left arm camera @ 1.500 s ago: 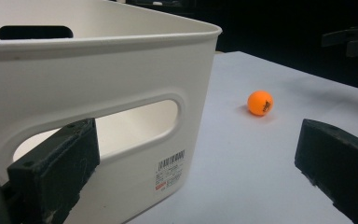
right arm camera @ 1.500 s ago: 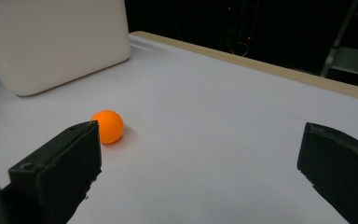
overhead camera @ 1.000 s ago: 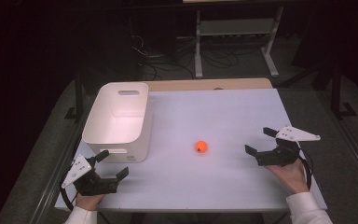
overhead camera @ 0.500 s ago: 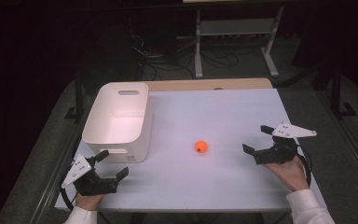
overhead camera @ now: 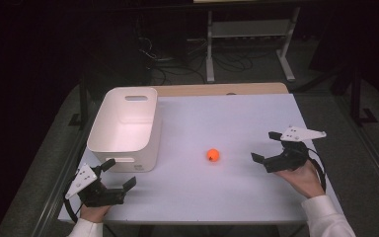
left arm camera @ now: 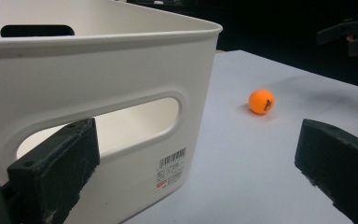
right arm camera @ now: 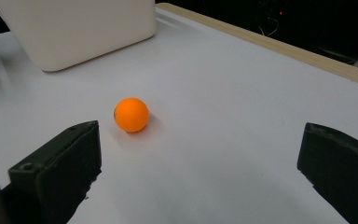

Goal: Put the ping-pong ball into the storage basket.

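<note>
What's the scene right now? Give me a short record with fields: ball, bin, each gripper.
ball: orange ball lying on the white table, apart from both grippers
bin: white bin upright at the table's left, nothing visible inside, handle slots in its end walls
right gripper: right gripper open, jaws wide, aimed at the ball, not touching it
left gripper: left gripper open, holding nothing, at the bin's near end wall
</note>
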### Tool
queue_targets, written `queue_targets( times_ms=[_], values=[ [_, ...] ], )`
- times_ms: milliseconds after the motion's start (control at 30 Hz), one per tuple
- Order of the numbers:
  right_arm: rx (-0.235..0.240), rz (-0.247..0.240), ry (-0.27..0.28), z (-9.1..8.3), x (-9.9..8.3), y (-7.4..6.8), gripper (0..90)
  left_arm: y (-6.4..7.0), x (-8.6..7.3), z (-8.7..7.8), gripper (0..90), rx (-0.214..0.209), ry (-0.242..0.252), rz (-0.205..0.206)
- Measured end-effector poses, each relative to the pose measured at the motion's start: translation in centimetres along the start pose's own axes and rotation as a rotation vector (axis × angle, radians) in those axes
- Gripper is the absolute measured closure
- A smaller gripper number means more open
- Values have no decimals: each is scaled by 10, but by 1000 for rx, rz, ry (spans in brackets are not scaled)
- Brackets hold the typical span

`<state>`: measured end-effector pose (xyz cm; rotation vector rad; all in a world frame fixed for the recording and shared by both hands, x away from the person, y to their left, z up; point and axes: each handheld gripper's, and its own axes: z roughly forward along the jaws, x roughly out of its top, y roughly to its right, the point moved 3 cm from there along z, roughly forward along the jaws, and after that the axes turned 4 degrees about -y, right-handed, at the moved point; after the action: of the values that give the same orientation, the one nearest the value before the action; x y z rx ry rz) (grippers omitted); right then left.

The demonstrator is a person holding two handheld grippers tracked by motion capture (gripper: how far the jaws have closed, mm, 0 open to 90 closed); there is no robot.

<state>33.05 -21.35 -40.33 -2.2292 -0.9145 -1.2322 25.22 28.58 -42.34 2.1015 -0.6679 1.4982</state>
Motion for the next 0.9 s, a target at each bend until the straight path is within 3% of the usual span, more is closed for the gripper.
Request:
queue_targets(
  times_ms=[233,900],
  values=[
    [15,9,-17,3,4,-1,0,0,0,0,0,0,-1,0],
    [67,-38,-77,19,20,-7,0,0,0,0,0,2,-5,6]
  ],
)
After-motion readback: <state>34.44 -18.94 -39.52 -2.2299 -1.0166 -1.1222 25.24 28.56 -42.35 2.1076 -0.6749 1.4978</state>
